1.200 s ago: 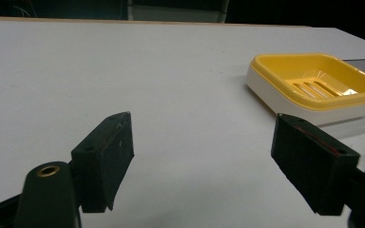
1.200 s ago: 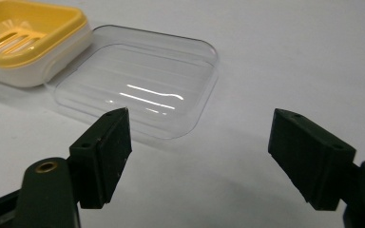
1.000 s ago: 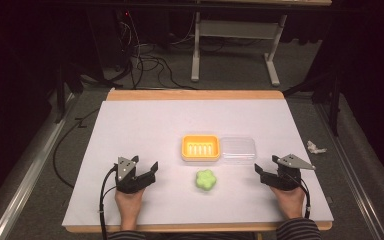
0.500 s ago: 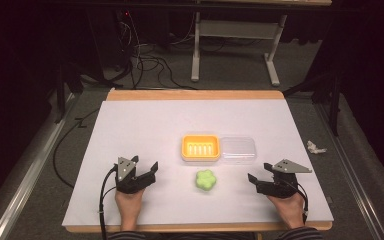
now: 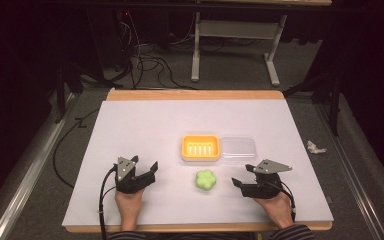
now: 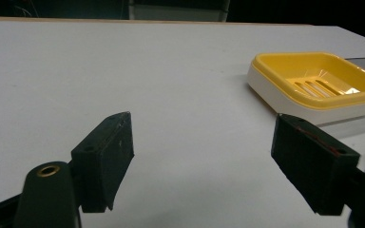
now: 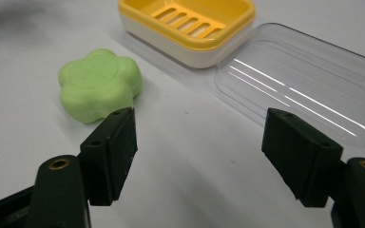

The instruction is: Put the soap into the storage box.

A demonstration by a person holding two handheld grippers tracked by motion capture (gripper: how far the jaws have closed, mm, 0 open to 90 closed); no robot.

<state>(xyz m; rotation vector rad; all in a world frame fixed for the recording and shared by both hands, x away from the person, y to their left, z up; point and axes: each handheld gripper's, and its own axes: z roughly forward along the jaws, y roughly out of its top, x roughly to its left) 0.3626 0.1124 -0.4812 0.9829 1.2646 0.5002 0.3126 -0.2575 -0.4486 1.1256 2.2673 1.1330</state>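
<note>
the right gripper (image 5: 241,185) rests low over the white tabletop (image 5: 145,125) near its front edge, held in the person's right hand (image 5: 274,210), with its jaws spread wide and nothing between them. in the right gripper view the gripper (image 7: 199,137) points across bare tabletop, and a pale green flower-shaped bar of soap (image 7: 100,84) lies flat just beyond its left jaw, close to the jaw tip but apart from it. in the high view the soap (image 5: 205,180) sits between the two grippers, nearer the right one, and just in front of a yellow soap dish with a slotted tray and a white base (image 5: 200,147). a clear plastic lid (image 5: 238,148) lies flat on the tabletop, touching the dish's right side; in the right gripper view the lid (image 7: 304,80) is beyond the right jaw and the dish (image 7: 187,26) is behind the soap.

the left gripper (image 5: 149,172) rests on the tabletop to the left of the soap, well apart from it, in the person's left hand (image 5: 128,205). in the left gripper view the gripper (image 6: 202,156) stands wide open and empty, with the dish (image 6: 316,83) ahead to its right.

a crumpled scrap of white paper (image 5: 315,147) lies on the floor right of the tabletop.
</note>
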